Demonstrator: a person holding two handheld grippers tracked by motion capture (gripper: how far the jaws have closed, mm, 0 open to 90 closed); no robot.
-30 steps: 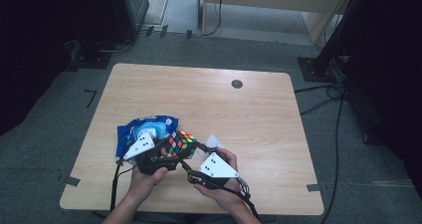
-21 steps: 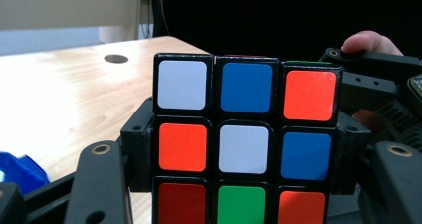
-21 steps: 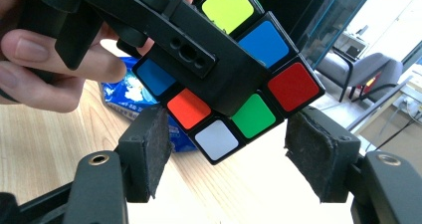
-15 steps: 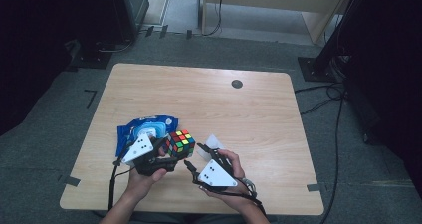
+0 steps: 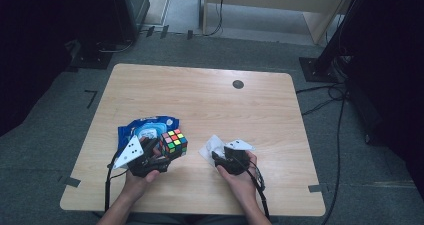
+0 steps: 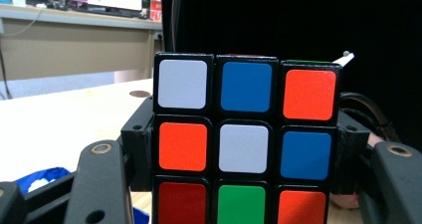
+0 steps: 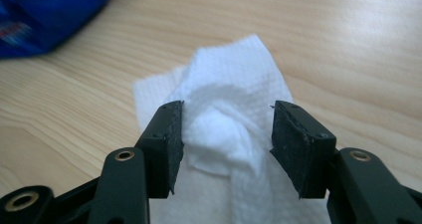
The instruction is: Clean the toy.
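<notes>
The crumpled tissue [image 7: 226,129] bunches between the right claw's [image 7: 226,134] closing, not-yet-pressing jaws, beside the cube [image 5: 173,143] clenched in the left claw [image 5: 152,157].

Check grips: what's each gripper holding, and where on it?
Left gripper clamps the puzzle cube by two opposite side faces. Right gripper straddles the crumpled tissue, closing, not gripping.

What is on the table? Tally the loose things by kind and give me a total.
Rubik's cube: 1
White paper tissue: 1
Blue wipes packet: 1
Total: 3
</notes>
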